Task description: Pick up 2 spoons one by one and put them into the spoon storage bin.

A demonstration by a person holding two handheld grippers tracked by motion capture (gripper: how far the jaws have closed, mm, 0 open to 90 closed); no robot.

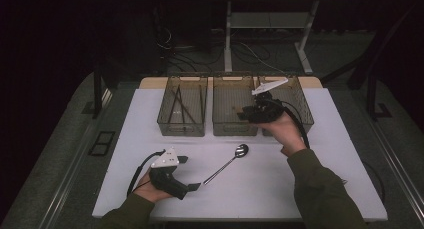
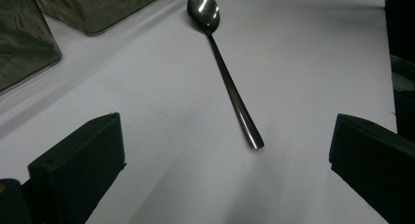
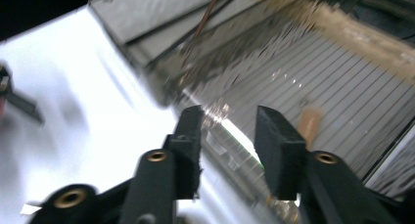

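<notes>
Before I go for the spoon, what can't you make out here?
- High view: the right gripper and hand cover part of the middle bin and right bin.
- Right gripper view: motion blur smears the bin floor.
- Left gripper view: the left bin is cut by the edge; the spoon is clear.

Left claw (image 1: 189,173) rests low, jaws wide; right claw (image 1: 246,114) raised, jaws narrowed, empty.

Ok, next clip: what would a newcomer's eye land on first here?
Probably the shiny spoon lying alone on the white table, straight ahead of the open left gripper. Next, the three clear bins along the far edge, with the right gripper raised over the middle bin, nothing between its fingers.
</notes>
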